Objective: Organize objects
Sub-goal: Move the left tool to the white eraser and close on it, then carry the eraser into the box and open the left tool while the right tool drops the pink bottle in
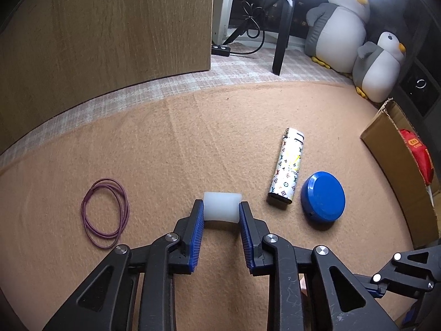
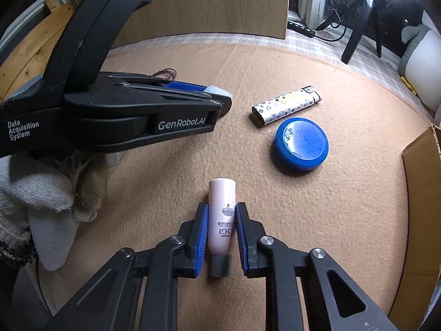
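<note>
On the tan carpet (image 1: pixel 193 138), my left gripper (image 1: pixel 221 207) is shut on a white translucent block (image 1: pixel 220 200), its blue pads pressing both sides. In the right wrist view that left gripper (image 2: pixel 217 96) comes in from the left, the block (image 2: pixel 217 90) at its tip. My right gripper (image 2: pixel 222 207) is shut on a pale pink tube (image 2: pixel 222 220) with a grey cap that lies on the carpet, cap towards the camera. A patterned lighter (image 1: pixel 286 165) (image 2: pixel 286 106) and a round blue tin (image 1: pixel 322 198) (image 2: pixel 301 143) lie to the right. A purple hair tie (image 1: pixel 104 212) lies on the left.
An open cardboard box (image 1: pixel 391 149) (image 2: pixel 419 193) with a red packet inside stands at the right edge. A wooden cabinet (image 1: pixel 110 27) rises behind. Two penguin plush toys (image 1: pixel 339 27) and a tripod leg (image 1: pixel 284 27) sit at the back right. A gloved hand (image 2: pixel 41 193) holds the left gripper.
</note>
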Tool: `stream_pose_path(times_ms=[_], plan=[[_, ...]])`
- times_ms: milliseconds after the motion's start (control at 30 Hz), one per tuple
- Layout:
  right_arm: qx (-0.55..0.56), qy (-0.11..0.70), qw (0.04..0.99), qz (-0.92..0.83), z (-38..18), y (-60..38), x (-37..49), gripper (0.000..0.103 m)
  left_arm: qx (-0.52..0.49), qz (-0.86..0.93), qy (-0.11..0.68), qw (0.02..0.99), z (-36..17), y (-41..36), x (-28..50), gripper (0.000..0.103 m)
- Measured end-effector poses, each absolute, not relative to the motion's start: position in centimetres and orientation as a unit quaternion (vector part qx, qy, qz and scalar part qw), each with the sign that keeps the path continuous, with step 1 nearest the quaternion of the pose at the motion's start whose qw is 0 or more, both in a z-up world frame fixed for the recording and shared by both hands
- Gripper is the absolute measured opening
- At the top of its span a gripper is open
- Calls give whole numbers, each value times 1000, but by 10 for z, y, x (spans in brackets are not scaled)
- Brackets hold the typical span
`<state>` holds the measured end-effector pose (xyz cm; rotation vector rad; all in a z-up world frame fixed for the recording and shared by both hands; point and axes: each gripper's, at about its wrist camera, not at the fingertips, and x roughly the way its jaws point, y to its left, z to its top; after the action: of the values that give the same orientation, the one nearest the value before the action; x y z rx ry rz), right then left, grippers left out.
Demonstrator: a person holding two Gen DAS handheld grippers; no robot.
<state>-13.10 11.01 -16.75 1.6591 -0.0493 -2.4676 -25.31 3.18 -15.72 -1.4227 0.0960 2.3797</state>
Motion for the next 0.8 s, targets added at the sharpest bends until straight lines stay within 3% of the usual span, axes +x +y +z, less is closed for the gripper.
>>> stream_pose_path(times_ms=[800], plan=[[517, -47, 84, -850, -129, 144, -100, 18, -474, 860, 14, 190, -106, 25, -205, 27]])
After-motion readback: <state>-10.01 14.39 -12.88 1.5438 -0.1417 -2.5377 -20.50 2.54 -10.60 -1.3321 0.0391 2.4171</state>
